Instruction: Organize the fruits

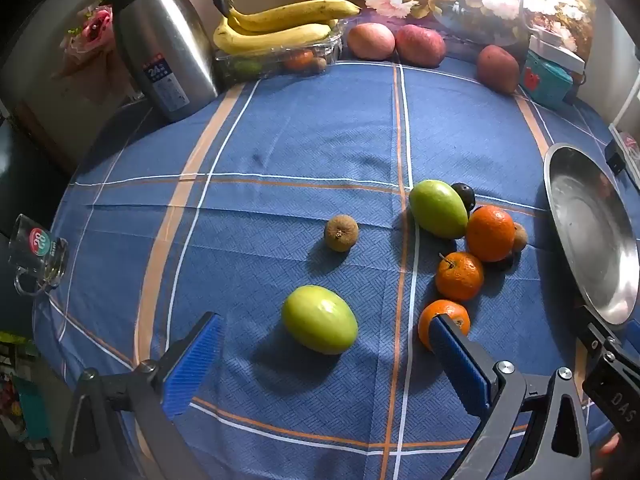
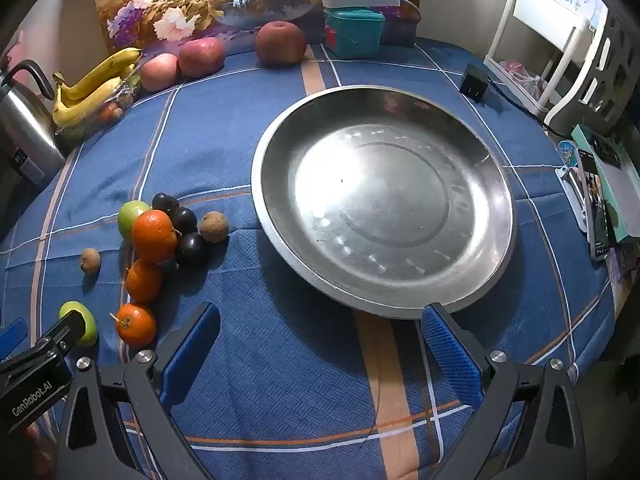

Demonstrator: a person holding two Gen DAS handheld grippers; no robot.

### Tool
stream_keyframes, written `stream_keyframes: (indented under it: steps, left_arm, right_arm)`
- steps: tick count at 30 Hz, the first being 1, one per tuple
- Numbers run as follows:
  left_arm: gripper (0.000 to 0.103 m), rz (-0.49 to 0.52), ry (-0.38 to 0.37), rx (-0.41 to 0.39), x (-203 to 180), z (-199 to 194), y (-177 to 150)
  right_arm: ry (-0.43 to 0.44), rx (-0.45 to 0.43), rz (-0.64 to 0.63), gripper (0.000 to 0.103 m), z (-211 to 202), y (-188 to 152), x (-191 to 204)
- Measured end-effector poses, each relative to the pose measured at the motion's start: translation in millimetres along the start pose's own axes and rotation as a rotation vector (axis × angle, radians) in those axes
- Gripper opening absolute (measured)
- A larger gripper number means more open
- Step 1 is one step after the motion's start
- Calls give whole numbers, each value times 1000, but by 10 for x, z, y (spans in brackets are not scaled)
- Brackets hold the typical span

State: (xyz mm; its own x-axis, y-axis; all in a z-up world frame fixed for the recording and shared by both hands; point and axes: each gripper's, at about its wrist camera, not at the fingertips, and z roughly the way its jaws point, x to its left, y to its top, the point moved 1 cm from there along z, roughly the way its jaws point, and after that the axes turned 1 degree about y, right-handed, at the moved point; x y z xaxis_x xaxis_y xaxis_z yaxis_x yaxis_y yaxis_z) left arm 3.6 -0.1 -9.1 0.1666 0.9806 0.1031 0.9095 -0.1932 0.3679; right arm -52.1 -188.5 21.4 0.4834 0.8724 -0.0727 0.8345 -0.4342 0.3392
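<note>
Nothing is gathered yet: the steel plate (image 2: 384,200) lies bare on the blue checked tablecloth (image 1: 280,140), so the task looks to be at its opening step, the approach to a first fruit

The left gripper (image 1: 324,344) points steeply down at the cloth with its fingers spread wide and nothing between the pads. The near green fruit (image 1: 319,319) lies in the gap between them, apart from both. At about 2 o'clock from it sits the cluster: a second green fruit (image 1: 438,209), three mandarins (image 1: 490,233) in a loose line running toward the near edge, a dark plum (image 1: 465,196) behind, and a small brown fruit (image 1: 341,233) alone at 12 o'clock from the near green one. The nearest mandarin (image 1: 434,316) is partly hidden behind the left gripper's right finger; whether they touch I cannot tell

The right gripper (image 2: 320,344) is likewise spread wide and empty, hovering over bare cloth at the plate's 6 o'clock rim. In its view the fruit cluster lies at 9 o'clock from the plate, close to the rim but apart

Next move, as I judge it: the left gripper drops straight around the near green fruit, closes gently since it is round and may roll, then carries it toward 3 o'clock into the plate. Bananas (image 1: 280,26), apples (image 1: 396,42) and a kettle (image 1: 160,48) stand at the far edge
</note>
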Motion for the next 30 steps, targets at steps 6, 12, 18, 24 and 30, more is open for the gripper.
stream_keyframes:
  steps: [6,12,18,24,30]
  left_arm:
    - [103,-2,-3,3,-15,-6,-7]
    - [103,2,-6,6,-3,9,-17]
    - [103,0,-12,11,-9,24,-17]
    - [103,2,-20,12,-13,25,-16]
    - [103,-1,-36,16,-15,33,-16]
  right_arm:
    - [6,-1,2,101,1,-4,-1]
    - [6,-1,3,101,4,-8,-2]
    - [7,-1,3,101,6,-12,-3]
    - [7,-2,3,101,8,-16,-4]
    - [8,-2,3,101,11,-19,-4]
